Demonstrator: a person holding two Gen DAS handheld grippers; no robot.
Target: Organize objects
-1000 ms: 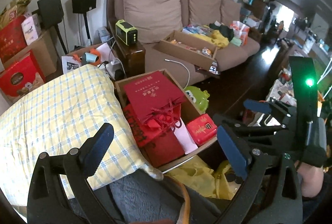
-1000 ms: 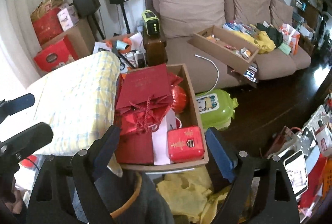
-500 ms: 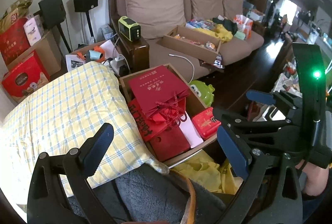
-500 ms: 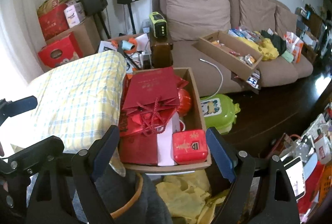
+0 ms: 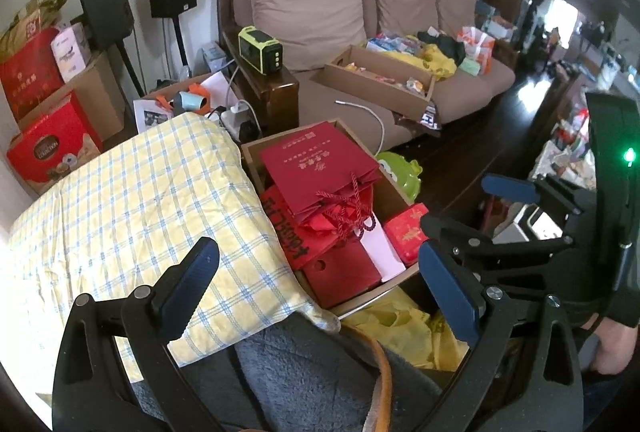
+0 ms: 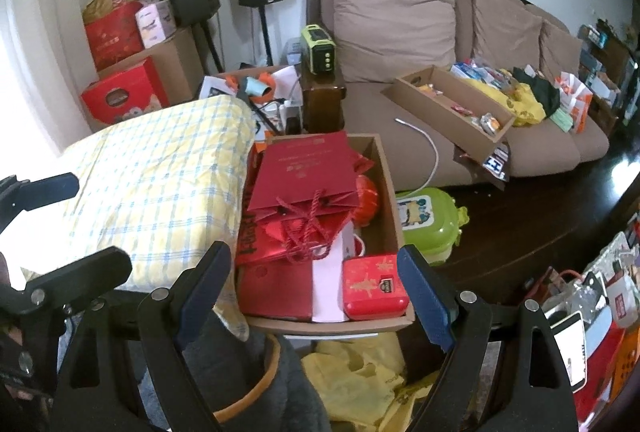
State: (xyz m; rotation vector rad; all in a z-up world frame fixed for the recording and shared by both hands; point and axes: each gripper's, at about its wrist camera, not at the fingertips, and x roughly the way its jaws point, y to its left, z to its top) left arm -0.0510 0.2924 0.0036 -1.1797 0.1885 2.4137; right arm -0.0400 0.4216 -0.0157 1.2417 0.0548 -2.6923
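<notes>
1. Currently, both tools hover over a cluttered living room: the left gripper (image 5: pixel 316 280) fills the bottom of the left wrist view, jaws spread wide, holding nothing.
2. Likewise the right gripper (image 6: pixel 316 288), at the bottom of the right wrist view, stands wide open and empty, framing the near end of a cardboard box (image 6: pixel 386 168) at frame centre.
3. That box holds a red gift bag (image 6: pixel 306 170) with cord handles lying on top, a flat red box (image 6: pixel 276 290) beneath it, and a small red tin (image 6: pixel 374 286) in the lower right corner of the box.
4. A yellow checked pillow (image 5: pixel 132 208) lies just beside the box, to its left; yellow plastic bags (image 6: pixel 360 376) lie below it, near the bottom edge.
5. A second, shallow tray of oddments (image 6: pixel 452 106) rests on the sofa (image 6: pixel 400 24), upper right.
6. Which step is in hand cannot be settled: the scene fits a box being filled or one being emptied.
7. Any next move would call for lowering an open gripper squarely over one item, clear of the bag's loose cords.
</notes>
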